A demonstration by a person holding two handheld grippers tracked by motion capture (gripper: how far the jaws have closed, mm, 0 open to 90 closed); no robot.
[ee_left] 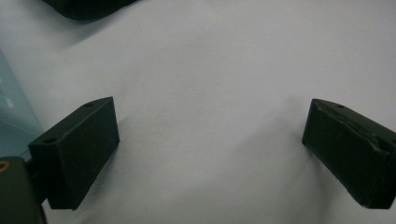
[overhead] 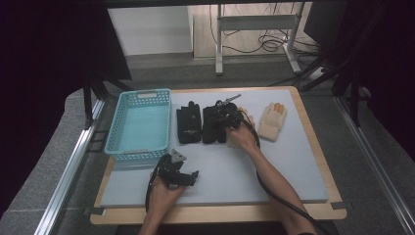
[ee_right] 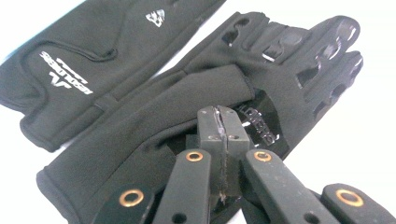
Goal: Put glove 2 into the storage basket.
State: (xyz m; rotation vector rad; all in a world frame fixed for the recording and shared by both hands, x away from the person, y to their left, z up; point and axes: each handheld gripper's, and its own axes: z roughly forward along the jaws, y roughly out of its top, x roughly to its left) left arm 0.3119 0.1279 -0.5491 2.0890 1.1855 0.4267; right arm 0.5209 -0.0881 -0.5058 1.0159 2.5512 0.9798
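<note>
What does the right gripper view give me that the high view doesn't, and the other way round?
Right gripper view: the right gripper has its jaws pressed together on the fabric of the nearer black glove, and white lettering shows on the second black glove.

High view: the blue basket, two tan gloves and the left gripper resting on the grey mat.

Both: the black glove pair side by side, with the right gripper at the right-hand glove.

Dim high view; bright, slightly soft close-ups.
</note>
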